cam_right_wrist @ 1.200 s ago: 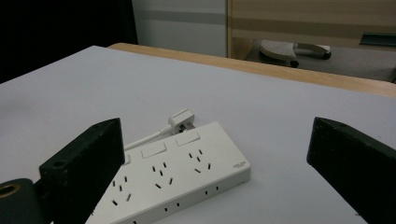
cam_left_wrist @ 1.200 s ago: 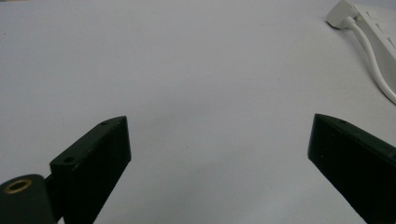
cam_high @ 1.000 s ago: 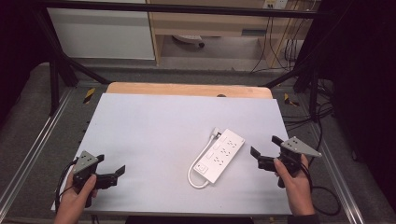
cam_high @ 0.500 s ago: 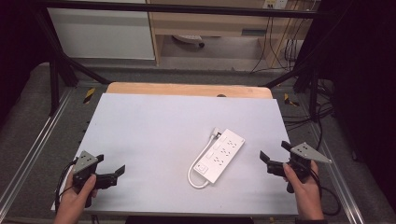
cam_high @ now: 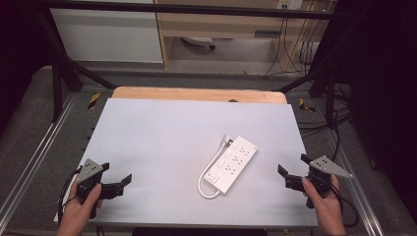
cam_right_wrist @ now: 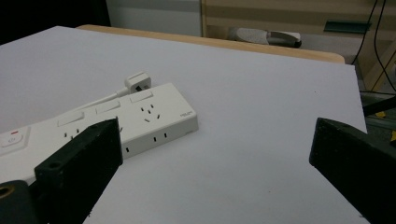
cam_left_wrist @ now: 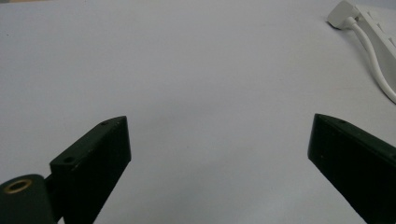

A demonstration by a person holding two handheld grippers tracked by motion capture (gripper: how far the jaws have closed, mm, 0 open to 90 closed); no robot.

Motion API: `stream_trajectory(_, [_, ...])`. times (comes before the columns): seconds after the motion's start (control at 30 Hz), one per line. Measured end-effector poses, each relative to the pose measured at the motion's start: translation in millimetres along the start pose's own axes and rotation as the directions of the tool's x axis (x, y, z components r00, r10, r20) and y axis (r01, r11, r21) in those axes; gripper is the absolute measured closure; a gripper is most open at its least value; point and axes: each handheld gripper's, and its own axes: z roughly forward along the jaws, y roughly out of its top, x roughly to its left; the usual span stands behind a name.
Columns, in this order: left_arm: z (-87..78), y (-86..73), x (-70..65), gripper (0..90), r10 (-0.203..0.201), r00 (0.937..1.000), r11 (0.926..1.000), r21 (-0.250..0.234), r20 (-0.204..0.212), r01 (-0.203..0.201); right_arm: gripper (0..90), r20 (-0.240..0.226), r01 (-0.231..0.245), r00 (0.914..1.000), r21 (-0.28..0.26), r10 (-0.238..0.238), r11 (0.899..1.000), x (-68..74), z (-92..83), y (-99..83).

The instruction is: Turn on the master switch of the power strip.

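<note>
A white power strip [cam_high: 232, 163] lies slantwise on the pale table top [cam_high: 162, 132], right of centre. Its white cable [cam_high: 201, 183] loops back along its left side to the plug [cam_high: 227, 141] at its far end. My right gripper [cam_high: 293, 165] hovers open near the table's right front edge, a short way right of the strip. In the right gripper view the strip [cam_right_wrist: 116, 119] and plug [cam_right_wrist: 138, 81] lie ahead to the left of the open right gripper [cam_right_wrist: 215, 125]. My left gripper [cam_high: 117, 173] is open at the front left, holding nothing. The left gripper [cam_left_wrist: 219, 120] faces bare table, with the strip [cam_left_wrist: 378, 28] far off.
A wooden strip [cam_high: 196, 93] borders the table's far edge. Metal rails [cam_high: 39, 157] and black frame posts run along both sides. Cables [cam_high: 339, 132] hang off the right side, and shelving stands behind the table.
My right gripper has drawn back to the right and toward the near edge, away from the power strip. The left gripper and the strip have stayed put.
</note>
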Motion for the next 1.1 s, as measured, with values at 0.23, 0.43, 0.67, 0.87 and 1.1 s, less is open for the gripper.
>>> stream_trajectory(0.23, [0.2, 0.0, -0.1, 6.1, 0.001, 1.0000, 1.0000, 0.002, 0.000, -0.001, 3.2, -0.003, -0.010, 0.9999, 0.027, 0.010, 1.000, -2.7, 6.7, -9.6])
stream_trajectory(0.43, [0.3, 0.0, -0.2, 6.1, 0.002, 1.0000, 1.0000, 0.002, 0.002, -0.002, 3.2, -0.004, -0.010, 0.9999, 0.060, 0.010, 0.998, -1.9, 15.9, -16.4])
stream_trajectory(0.67, [0.7, -0.1, -0.4, 6.1, 0.000, 1.0000, 1.0000, 0.003, 0.002, 0.000, 3.3, -0.013, -0.011, 0.9998, 0.082, 0.013, 0.997, -1.6, 25.6, -20.8])
stream_trajectory(0.87, [1.0, -0.3, -0.2, 6.1, 0.001, 1.0000, 1.0000, 0.004, 0.001, -0.001, 3.6, -0.011, -0.008, 0.9999, 0.103, 0.010, 0.995, 0.3, 36.7, -22.4])
stream_trajectory(1.1, [2.0, -0.7, 0.2, 6.1, -0.003, 1.0000, 1.0000, 0.009, 0.002, 0.003, 5.4, 0.019, -0.018, 0.9997, 0.159, 0.015, 0.987, -0.4, 51.8, -22.9])
